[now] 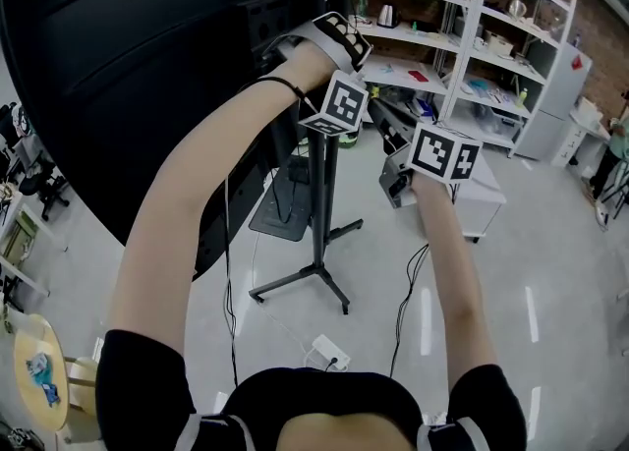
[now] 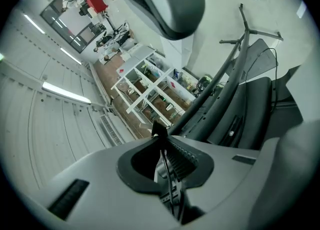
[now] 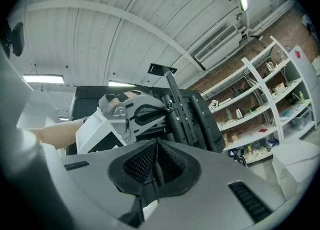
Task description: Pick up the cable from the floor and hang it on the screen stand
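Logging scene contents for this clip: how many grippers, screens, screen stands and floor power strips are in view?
Grippers: 2 (left gripper, right gripper)
Screen: 1
Screen stand: 1
Power strip: 1
Total: 5

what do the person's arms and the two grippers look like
The left tongs and right tongs have pale grey shells with dark textured pads in a black-rimmed hollow. Each carries a white cube with black square markers. The person wears a black short-sleeved top with pale sleeve trim and a thin black band on the left wrist.
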